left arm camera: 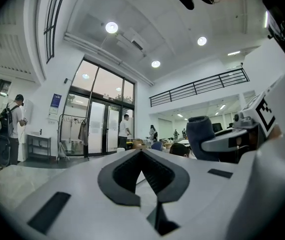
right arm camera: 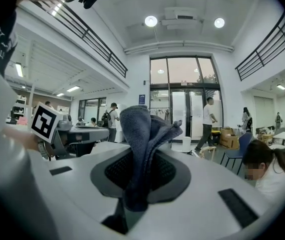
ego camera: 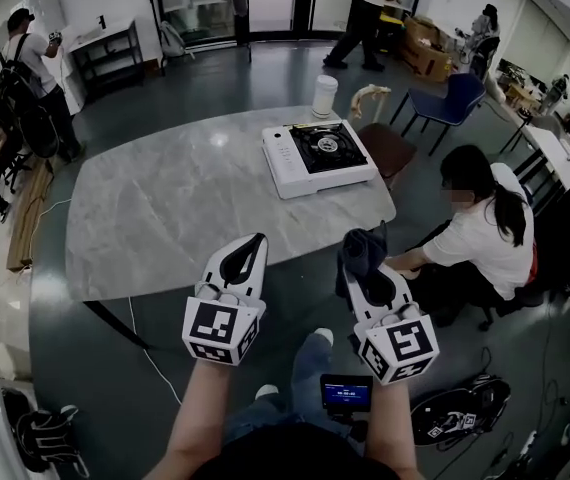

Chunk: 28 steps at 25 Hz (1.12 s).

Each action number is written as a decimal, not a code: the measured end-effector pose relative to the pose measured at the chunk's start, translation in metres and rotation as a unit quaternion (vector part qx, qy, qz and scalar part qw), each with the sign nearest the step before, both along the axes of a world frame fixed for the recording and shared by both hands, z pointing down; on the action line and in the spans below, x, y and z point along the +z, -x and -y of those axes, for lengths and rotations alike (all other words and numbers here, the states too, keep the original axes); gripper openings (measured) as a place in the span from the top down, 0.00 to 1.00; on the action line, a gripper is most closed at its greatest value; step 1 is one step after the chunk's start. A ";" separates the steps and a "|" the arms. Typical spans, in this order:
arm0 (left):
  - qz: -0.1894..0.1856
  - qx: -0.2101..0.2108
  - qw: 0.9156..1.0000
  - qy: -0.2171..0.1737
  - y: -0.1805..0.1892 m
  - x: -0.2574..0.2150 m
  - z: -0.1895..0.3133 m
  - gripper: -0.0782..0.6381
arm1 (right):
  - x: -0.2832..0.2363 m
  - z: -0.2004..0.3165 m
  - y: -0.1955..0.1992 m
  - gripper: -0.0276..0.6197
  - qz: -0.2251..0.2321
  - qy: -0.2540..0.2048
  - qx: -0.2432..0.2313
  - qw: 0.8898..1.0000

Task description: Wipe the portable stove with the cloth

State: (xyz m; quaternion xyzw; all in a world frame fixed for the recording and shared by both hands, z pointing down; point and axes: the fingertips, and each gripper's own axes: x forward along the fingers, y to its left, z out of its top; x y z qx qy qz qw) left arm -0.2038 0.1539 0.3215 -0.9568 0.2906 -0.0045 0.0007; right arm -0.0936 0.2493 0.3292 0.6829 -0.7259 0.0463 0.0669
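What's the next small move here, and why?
Probably reach the right claw forward over the table toward the portable stove: it's shut on the dark cloth but held short of the table's near edge, and the stove sits at its far side.

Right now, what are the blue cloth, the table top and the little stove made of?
Cloth: soft woven fabric, maybe terry or microfibre, since it looks fuzzy and folds limply.
Table: grey marble or a stone-look top, veined and glossy enough to reflect the lights.
Portable stove: probably painted metal, with a smooth white body and a black burner area.
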 end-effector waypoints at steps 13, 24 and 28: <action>0.021 -0.080 0.997 -0.002 -0.118 0.008 0.118 0.88 | 0.014 0.130 -0.131 0.84 -0.009 0.028 -0.084 0.996; 0.035 -0.149 0.988 0.017 -0.153 0.012 0.175 0.88 | 0.014 0.211 -0.186 0.84 -0.005 0.042 -0.153 0.987; 0.039 -0.165 0.985 0.017 -0.140 0.014 0.191 0.88 | 0.016 0.237 -0.175 0.84 -0.007 0.043 -0.173 0.984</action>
